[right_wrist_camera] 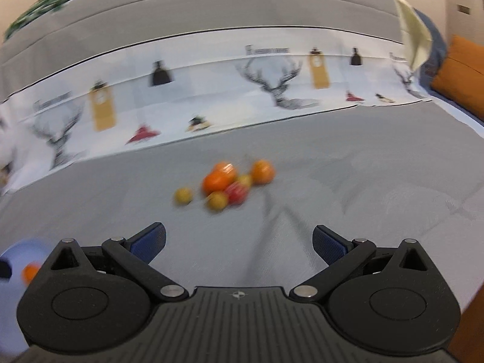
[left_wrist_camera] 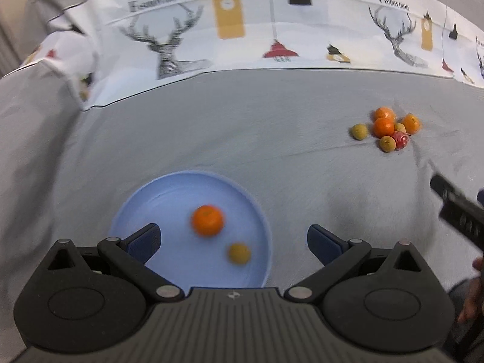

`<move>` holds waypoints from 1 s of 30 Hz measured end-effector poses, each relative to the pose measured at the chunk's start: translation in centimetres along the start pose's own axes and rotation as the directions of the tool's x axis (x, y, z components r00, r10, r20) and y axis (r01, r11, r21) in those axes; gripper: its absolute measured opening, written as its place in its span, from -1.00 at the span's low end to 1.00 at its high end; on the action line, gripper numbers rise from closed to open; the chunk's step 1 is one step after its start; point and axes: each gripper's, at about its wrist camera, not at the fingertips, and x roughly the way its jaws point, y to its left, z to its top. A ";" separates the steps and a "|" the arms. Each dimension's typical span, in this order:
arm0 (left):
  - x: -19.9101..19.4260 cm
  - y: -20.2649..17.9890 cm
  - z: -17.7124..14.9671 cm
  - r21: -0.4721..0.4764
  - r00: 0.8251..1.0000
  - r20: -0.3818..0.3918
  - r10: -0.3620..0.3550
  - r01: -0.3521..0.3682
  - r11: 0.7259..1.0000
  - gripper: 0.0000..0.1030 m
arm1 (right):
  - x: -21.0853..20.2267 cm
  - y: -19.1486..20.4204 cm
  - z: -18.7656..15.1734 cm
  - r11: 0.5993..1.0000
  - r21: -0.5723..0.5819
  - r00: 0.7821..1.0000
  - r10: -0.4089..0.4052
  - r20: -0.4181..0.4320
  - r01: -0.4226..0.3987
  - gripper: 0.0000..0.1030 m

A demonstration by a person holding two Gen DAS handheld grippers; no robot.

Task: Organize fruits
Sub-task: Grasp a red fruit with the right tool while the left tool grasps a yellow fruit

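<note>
On the left, a round pale-blue plastic plate sits on the grey fabric-covered surface, and it already holds two pieces: a bright orange mandarin near its middle and a small yellow-green round fruit just beside it, toward the near rim. The left gripper hovers over the near edge of that plate with its jaws spread wide and nothing between them.

Moving right, the remaining fruit lies well apart from the plate in a loose cluster: three orange mandarins, about three or four small yellow-green fruits, and one red streaked fruit. One yellow-green piece sits slightly off to the left of the heap.

The right gripper faces that cluster from a short way back, jaws likewise fully open and empty; the view is blurred, so it looks to be in motion.

By my reckoning the job is at an early stage: two fruits are placed, roughly seven or eight remain on the cloth. Whether the sorting is by kind I cannot tell, since both kinds share the one plate.
</note>
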 end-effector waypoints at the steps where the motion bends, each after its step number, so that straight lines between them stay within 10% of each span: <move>1: 1.0 -0.9 0.5 0.008 1.000 -0.008 -0.008 0.008 1.000 1.00 | 1.2 -0.4 0.3 1.000 0.009 1.000 -0.011 0.008 0.011 0.98; 12: 9.6 -6.3 5.4 0.079 0.998 -0.061 0.008 -0.003 0.997 1.00 | 15.8 -1.0 2.7 0.998 0.023 0.996 -0.053 -0.078 0.055 0.98; 30: 14.5 -13.9 10.0 0.203 0.995 0.029 -0.092 0.084 0.976 1.00 | 16.3 -0.1 1.2 0.940 -0.320 0.991 -0.133 -0.020 0.120 0.98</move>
